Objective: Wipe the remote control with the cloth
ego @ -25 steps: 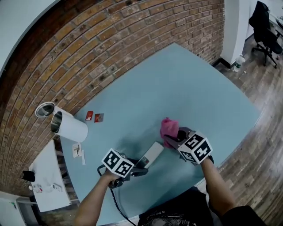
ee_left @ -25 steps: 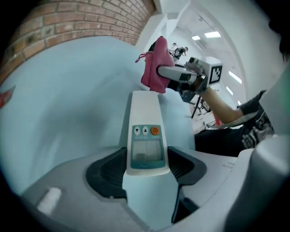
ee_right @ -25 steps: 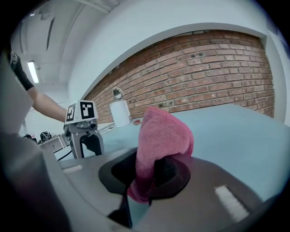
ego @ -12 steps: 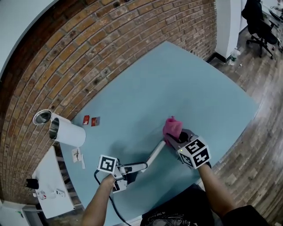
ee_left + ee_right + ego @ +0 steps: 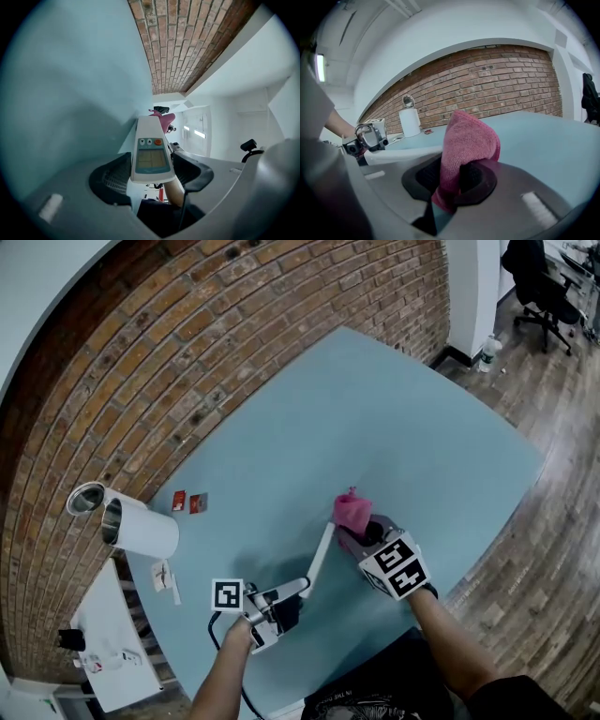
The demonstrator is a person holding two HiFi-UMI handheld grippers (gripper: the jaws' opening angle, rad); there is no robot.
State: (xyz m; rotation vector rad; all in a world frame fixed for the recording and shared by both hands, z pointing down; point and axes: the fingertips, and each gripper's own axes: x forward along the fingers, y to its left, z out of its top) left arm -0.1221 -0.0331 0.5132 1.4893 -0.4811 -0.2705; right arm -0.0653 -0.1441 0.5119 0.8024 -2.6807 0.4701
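A white remote control [image 5: 317, 559] with a small screen is held above the light blue table [image 5: 394, 427], and my left gripper [image 5: 281, 601] is shut on its near end. In the left gripper view the remote [image 5: 151, 149] runs away from the jaws, its orange button up, with the pink cloth [image 5: 167, 120] at its far tip. My right gripper [image 5: 361, 538] is shut on the cloth [image 5: 352, 512], which touches the remote's far end. In the right gripper view the cloth [image 5: 467, 140] sticks up between the jaws and the remote [image 5: 401, 155] lies just left of it.
A white paper roll [image 5: 142, 527] and a metal cup [image 5: 86, 498] stand at the table's left end, with two small red cards [image 5: 186, 502] nearby. A white shelf [image 5: 103, 643] sits lower left. The table's front edge runs close to my arms. An office chair [image 5: 536, 277] stands far right.
My left gripper has dropped toward the near edge and turned, so the remote now points lengthwise at the cloth. The right gripper with the cloth has shifted slightly left, onto the remote's tip.
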